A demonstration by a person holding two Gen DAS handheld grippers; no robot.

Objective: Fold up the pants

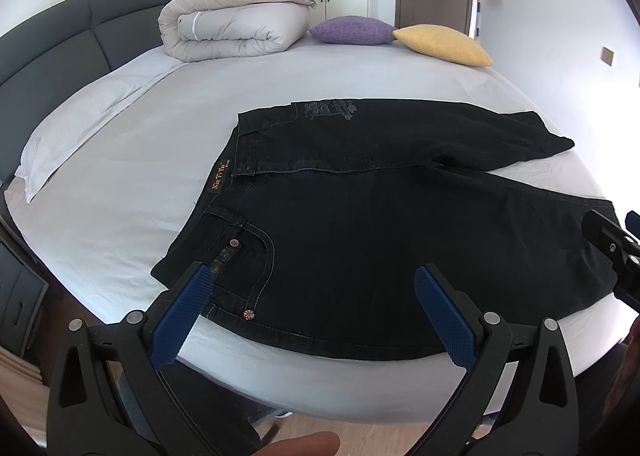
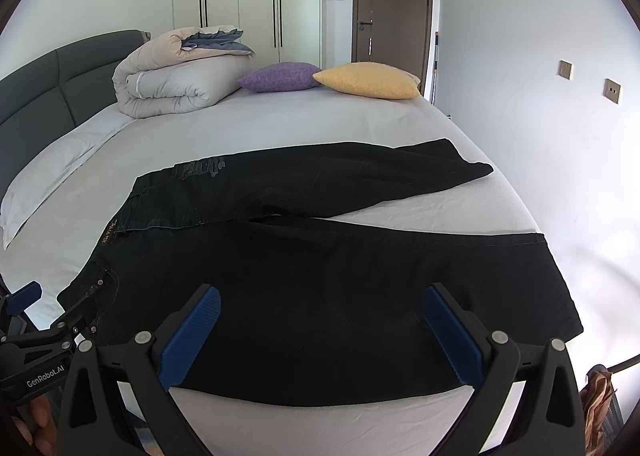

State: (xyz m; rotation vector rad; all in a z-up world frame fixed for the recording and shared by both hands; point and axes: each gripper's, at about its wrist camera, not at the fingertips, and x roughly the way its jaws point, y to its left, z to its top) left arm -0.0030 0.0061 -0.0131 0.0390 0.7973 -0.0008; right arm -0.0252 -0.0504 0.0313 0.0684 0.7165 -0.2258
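1. left tool [image 1: 316,276]: its two blue-padded fingers stand wide apart and hold nothing; it hovers over the waist end of the pants, near the front pocket with its copper rivets.
2. pants [image 1: 380,224]: dark denim, lying flat near the front edge of the bed [image 1: 160,128], waistband to the left, legs running right. the two legs are splayed in a narrow v, the far leg [image 2: 380,172] apart from the near leg [image 2: 400,276], with sheet showing between them.
3. right tool [image 2: 320,308]: fingers likewise spread wide and empty, hovering over the near leg toward its hem.
4. progress, as judged: the garment is spread out but no fold shows; bringing one leg onto the other and folding lengthwise both remain to be done.
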